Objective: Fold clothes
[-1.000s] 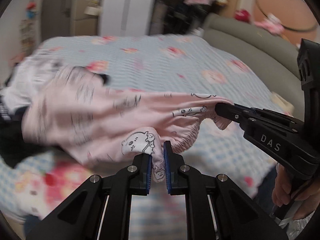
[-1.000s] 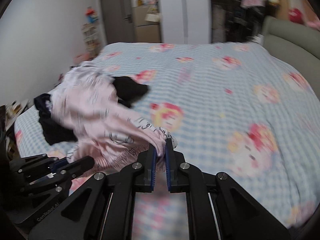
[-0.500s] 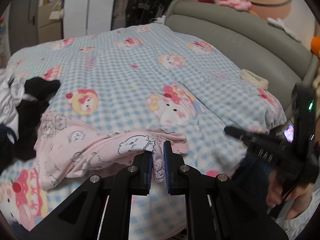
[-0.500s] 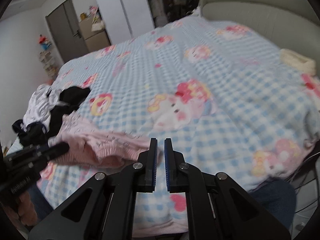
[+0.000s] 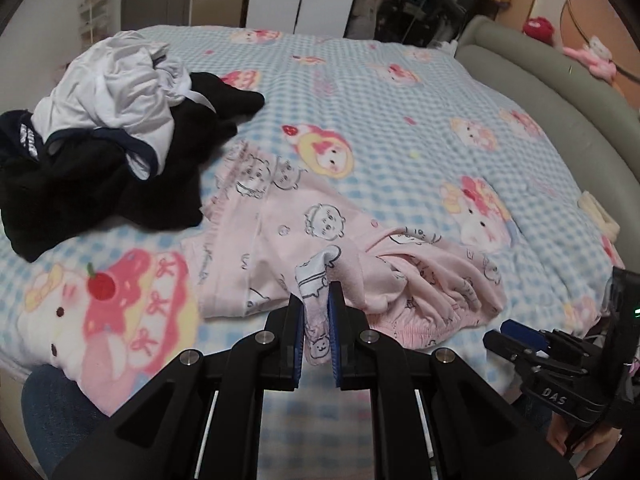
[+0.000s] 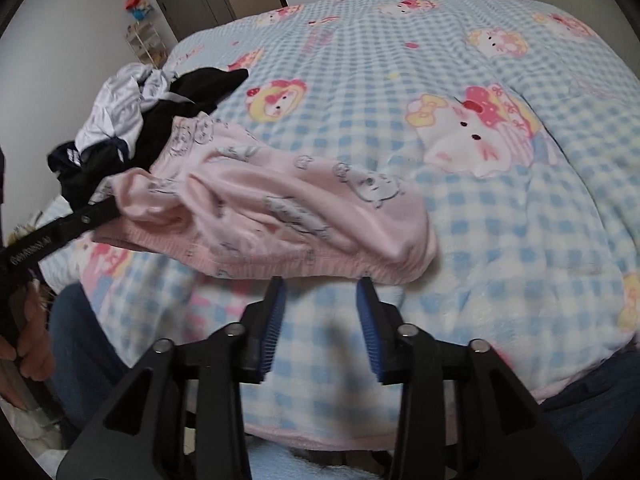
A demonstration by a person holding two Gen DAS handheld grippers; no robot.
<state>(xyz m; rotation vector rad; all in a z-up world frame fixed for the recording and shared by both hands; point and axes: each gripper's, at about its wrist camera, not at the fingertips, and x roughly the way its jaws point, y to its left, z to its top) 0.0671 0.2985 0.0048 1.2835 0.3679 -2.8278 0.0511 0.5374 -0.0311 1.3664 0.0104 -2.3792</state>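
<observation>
Pink printed pyjama trousers (image 5: pixel 320 236) lie crumpled on the blue checked blanket (image 5: pixel 400 128), near the bed's front edge. My left gripper (image 5: pixel 316 300) is shut on a fold of their waistband edge. In the right wrist view the trousers (image 6: pixel 280 200) lie just ahead of my right gripper (image 6: pixel 320 284), which is open and empty, a little short of the elastic waistband. The right gripper also shows in the left wrist view (image 5: pixel 516 340), low at the right. The left gripper shows in the right wrist view (image 6: pixel 108 210), touching the trousers' left end.
A pile of black and white clothes (image 5: pixel 108 128) lies at the left of the bed, also in the right wrist view (image 6: pixel 132 120). A grey padded headboard (image 5: pixel 560 100) runs along the right. Wardrobes and a door stand behind the bed.
The trousers were swung off the clothes pile and laid down on the blanket. My right gripper let go of them and opened. My left gripper kept its hold.
</observation>
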